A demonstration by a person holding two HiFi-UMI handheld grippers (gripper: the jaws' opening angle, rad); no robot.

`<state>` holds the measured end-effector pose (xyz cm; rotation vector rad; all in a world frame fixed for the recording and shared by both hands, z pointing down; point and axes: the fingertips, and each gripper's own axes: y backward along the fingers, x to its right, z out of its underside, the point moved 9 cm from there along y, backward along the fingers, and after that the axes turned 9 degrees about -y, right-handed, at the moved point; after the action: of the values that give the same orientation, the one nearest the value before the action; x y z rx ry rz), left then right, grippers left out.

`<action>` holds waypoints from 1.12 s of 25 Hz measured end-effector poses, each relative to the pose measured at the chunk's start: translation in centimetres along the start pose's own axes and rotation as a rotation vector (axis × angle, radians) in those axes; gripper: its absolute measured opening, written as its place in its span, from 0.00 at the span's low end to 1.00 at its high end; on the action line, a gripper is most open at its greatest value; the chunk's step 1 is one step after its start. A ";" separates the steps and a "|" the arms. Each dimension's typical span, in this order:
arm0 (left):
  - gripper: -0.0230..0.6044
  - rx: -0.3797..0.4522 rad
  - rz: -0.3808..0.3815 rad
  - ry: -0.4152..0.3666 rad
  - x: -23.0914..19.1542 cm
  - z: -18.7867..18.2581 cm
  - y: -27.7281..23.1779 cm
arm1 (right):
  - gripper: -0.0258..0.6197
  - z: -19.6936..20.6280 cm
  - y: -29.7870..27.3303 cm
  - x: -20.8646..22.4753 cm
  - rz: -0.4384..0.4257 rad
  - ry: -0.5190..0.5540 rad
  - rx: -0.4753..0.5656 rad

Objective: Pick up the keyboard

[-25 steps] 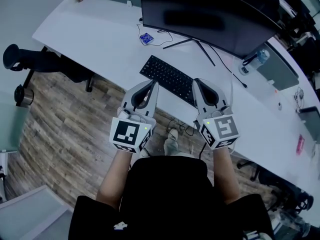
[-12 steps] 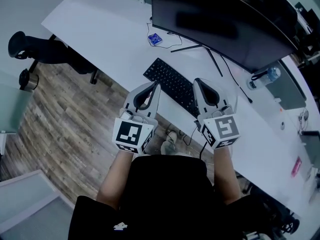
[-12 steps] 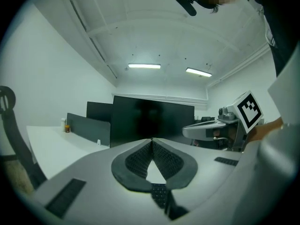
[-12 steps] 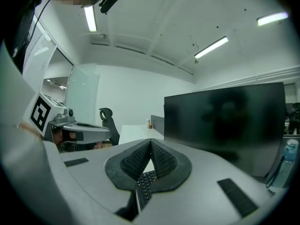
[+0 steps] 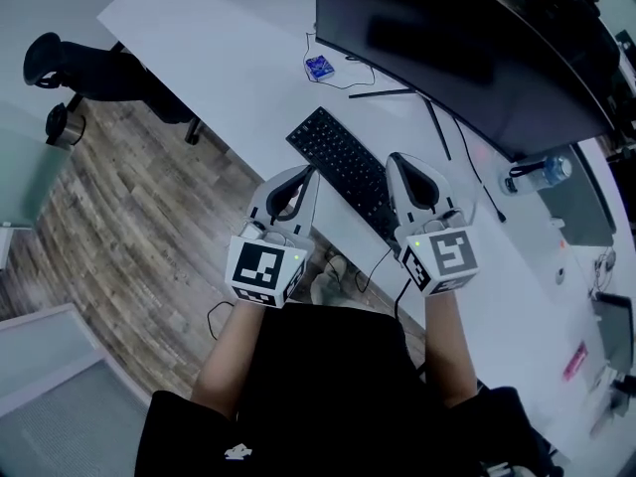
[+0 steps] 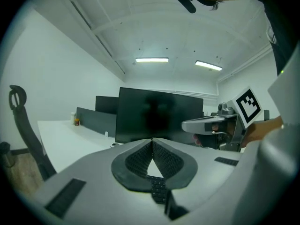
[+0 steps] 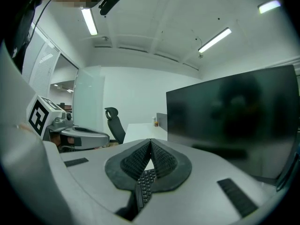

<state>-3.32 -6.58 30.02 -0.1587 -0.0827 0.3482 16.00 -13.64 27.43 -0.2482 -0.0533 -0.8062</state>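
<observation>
While both hands hover over the desk's near edge, the left gripper (image 5: 310,171) has its jaws pressed together, nothing in them. The right gripper (image 5: 392,160) matches it: tips touching, empty. The black keyboard (image 5: 338,152) lies right under the tips, flat and slanted on the white desk (image 5: 229,58). Both gripper views catch its keys below the closed pads. Further back stands the dark monitor (image 5: 447,38), with a small blue item (image 5: 318,66) by a cable.

Black keyboard (image 5: 343,164), flat, diagonal on desk
</observation>
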 end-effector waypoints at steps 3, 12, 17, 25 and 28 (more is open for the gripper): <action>0.05 -0.017 -0.026 0.013 0.4 0.5 -0.2 | 0.04 0.5 -0.5 0.4 -0.028 -0.008 -0.011; 0.05 -0.099 -0.068 0.052 0.8 3.2 0.2 | 0.04 2.5 -2.2 1.2 -0.061 -0.037 -0.058; 0.05 -0.120 -0.055 0.095 -0.3 4.7 0.1 | 0.05 3.2 -4.0 0.2 -0.063 -0.039 -0.100; 0.05 -0.163 0.002 0.147 -2.6 6.7 -1.5 | 0.04 4.3 -6.5 0.6 -0.087 -0.060 -0.157; 0.05 -0.193 0.027 0.148 -3.2 7.7 -1.9 | 0.04 5.2 -7.7 0.9 -0.107 -0.053 -0.188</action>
<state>-6.49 -8.35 37.76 -0.3766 0.0323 0.3544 11.31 -18.18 34.12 -0.4477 -0.0411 -0.9119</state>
